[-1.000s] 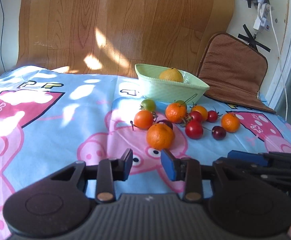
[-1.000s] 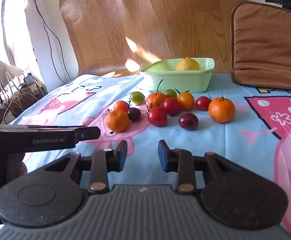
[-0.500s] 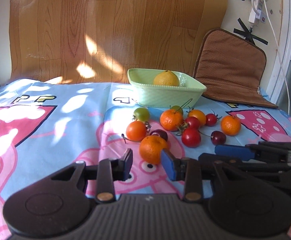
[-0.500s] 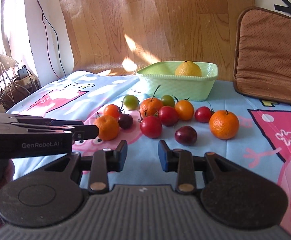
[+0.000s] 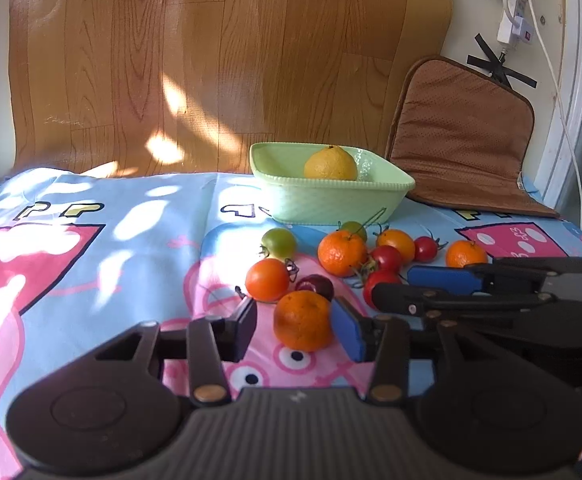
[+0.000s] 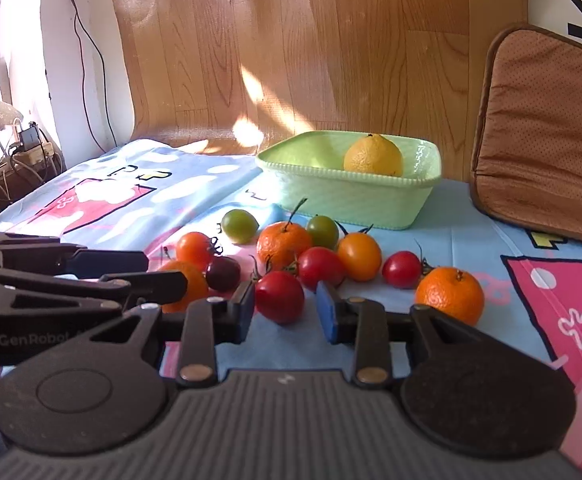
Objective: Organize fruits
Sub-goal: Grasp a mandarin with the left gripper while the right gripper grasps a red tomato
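Note:
A cluster of tangerines, red, orange and green tomatoes and a dark plum lies on the cartoon tablecloth in front of a pale green bowl (image 5: 333, 202) holding a yellow citrus (image 5: 330, 165). My left gripper (image 5: 295, 326) is open with the nearest tangerine (image 5: 302, 320) between its fingertips, not squeezed. My right gripper (image 6: 285, 310) is open with a red tomato (image 6: 279, 297) between its tips. The bowl (image 6: 351, 196) and another tangerine (image 6: 450, 295) show in the right wrist view. Each gripper shows in the other's view.
A brown cushion (image 5: 463, 136) leans against the wall behind the bowl on the right. A wood-pattern sheet covers the wall behind. Cables and a box (image 6: 31, 136) sit at the far left of the right wrist view.
Both grippers have moved forward and down toward the fruit. The tangerine now sits between the left fingers and the red tomato between the right fingers. The fruit has not moved.

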